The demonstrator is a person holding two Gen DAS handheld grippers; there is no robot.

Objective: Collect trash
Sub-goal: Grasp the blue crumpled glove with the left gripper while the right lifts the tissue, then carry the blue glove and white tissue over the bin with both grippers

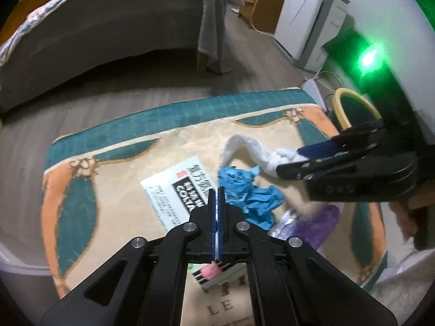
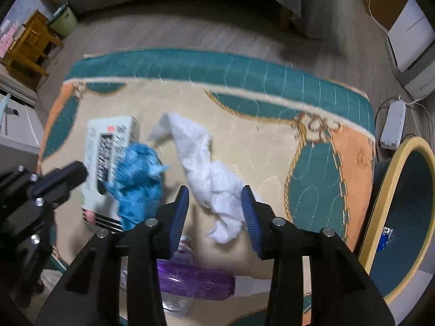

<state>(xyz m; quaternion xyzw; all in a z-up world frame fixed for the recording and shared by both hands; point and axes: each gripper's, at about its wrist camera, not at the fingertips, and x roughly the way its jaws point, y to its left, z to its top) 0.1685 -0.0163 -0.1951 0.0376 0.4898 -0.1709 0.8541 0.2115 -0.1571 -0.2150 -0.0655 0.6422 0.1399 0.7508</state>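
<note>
The right tool [image 2: 214,212] hangs wide open around the crumpled white tissue [image 2: 206,174], not yet gripping. The left tool [image 1: 217,212] is closed and seems empty. Next: squeeze, then carry to the yellow-rimmed bin [image 2: 391,190].

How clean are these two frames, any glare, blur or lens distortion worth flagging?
Left wrist view: a green light flares at upper right, tinting that corner; the right gripper and white tissue are smeared. Right wrist view: the blue glove and box are motion-blurred. Both views: dim room, rug edges bowed by fisheye.
</note>
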